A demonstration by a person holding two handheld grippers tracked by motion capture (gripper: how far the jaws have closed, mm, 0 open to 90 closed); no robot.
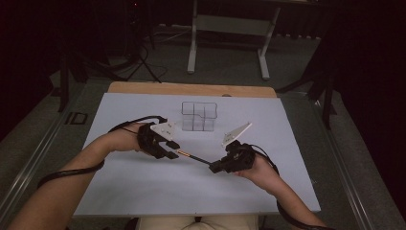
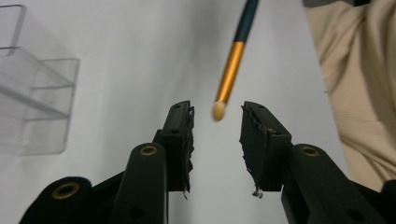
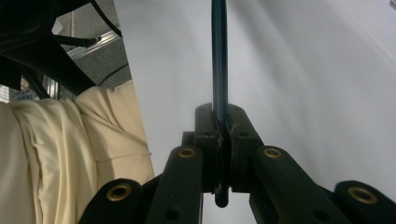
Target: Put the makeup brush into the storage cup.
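Our right claw (image 3: 223, 122) clamps the brush (image 3: 219, 56) by its dark handle, holding it out level above the table (image 1: 143, 191). The left claw (image 2: 217, 122) stands part open around the tip without pressing it, leaving the organizer (image 1: 198, 116) behind free to take it.

We see the brush (image 2: 232, 70) blurred at its tip and cut off at twelve o'clock; the clear organizer (image 2: 32, 100) runs off at nine.
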